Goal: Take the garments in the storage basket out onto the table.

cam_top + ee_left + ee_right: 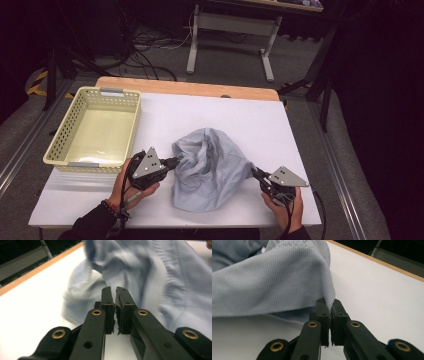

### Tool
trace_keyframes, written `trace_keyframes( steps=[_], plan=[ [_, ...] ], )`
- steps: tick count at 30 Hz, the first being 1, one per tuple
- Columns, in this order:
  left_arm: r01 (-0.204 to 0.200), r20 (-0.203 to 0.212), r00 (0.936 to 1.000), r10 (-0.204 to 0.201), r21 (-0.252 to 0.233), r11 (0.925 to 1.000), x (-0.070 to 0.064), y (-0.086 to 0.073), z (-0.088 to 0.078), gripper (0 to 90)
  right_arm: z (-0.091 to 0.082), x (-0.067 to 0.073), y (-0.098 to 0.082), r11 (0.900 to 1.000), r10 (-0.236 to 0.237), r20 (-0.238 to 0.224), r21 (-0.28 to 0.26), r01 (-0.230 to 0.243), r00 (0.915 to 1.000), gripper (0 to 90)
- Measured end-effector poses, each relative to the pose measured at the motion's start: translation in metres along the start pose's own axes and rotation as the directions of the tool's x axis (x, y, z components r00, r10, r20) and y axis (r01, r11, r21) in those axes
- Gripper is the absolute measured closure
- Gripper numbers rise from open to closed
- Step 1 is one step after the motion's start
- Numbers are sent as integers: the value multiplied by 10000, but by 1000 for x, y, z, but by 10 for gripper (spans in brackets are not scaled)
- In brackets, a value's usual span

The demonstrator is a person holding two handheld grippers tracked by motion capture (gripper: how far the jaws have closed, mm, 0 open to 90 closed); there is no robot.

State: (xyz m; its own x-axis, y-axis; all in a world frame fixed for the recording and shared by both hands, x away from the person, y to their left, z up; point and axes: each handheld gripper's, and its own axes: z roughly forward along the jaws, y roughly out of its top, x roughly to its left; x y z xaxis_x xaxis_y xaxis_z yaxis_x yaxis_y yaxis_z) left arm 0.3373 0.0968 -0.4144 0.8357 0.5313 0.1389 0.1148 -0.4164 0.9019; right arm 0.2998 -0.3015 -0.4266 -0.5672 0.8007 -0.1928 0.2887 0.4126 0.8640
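On my white table (280,130), a pale yellow perforated basket (65,132) stands at the far left; beyond, grey floor with black cables (145,42) and a desk frame (232,25).

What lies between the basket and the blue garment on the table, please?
Bare white table separates the basket from the blue garment, apart from the left gripper at the near end, in the high view.

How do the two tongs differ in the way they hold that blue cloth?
The left tongs meet the light blue garment at its left edge, beside the basket; the right tongs pinch its right edge, near the table's right side. At the right tongs the fabric plainly runs between the jaws, pulled taut; at the left tongs a pinch is hard to make out. Both are shut.
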Motion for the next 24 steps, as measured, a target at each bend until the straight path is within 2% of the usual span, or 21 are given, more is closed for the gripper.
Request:
trace_keyframes(
  steps=[3,5,6,8,9,10,12,13,15,16,18,20,22,24],
  plan=[
    [74,64,10000,-74,2,10000,1,2,2,868,-5,-2,-6,9999,134,102,57,-135,9999,868],
    [-198,119,9997,196,148,9997,-4,4,4,828,-7,-3,-9,9997,115,45,220,-116,9999,852],
    [-226,218,9995,222,159,9996,-7,6,6,804,-8,-2,-9,9995,62,21,300,-62,10000,807],
    [-505,370,9981,497,208,9985,-17,10,7,733,-9,-3,-8,9995,76,161,312,-81,9998,659],
    [-619,504,9969,606,245,9978,-23,12,7,684,-11,-4,-6,9993,230,179,276,-235,9996,612],
    [-645,612,9961,629,246,9976,-27,14,7,638,-14,-6,-4,9990,396,101,220,-398,9992,572],
    [-746,764,9945,721,310,9967,-41,17,8,539,-20,-7,3,9992,332,190,215,-336,9993,524],
    [-746,764,9945,721,310,9967,-41,17,8,482,-20,-7,3,9992,332,190,215,-336,9993,524],
    [-1016,919,9911,968,494,9936,-51,18,12,456,-33,-7,16,9992,212,284,-357,-202,9994,500],
    [-1046,928,9908,988,595,9927,-54,18,15,401,-38,-7,24,9971,184,255,-750,-165,9995,490],
    [-1166,911,9900,1073,1037,9878,-56,15,29,398,-37,-5,32,9945,172,118,-1031,-159,9998,466],
    [-1108,1007,9900,992,1172,9869,-55,13,35,399,-36,-4,34,9942,135,46,-1072,-129,9999,456],
    [-1055,940,9913,925,1436,9840,-50,11,43,464,-25,1,39,9951,-310,-163,-949,293,9994,428],
    [-1120,784,9919,998,1710,9789,-45,10,52,524,-16,0,39,9971,-346,-297,-693,325,9990,415]
  ],
)
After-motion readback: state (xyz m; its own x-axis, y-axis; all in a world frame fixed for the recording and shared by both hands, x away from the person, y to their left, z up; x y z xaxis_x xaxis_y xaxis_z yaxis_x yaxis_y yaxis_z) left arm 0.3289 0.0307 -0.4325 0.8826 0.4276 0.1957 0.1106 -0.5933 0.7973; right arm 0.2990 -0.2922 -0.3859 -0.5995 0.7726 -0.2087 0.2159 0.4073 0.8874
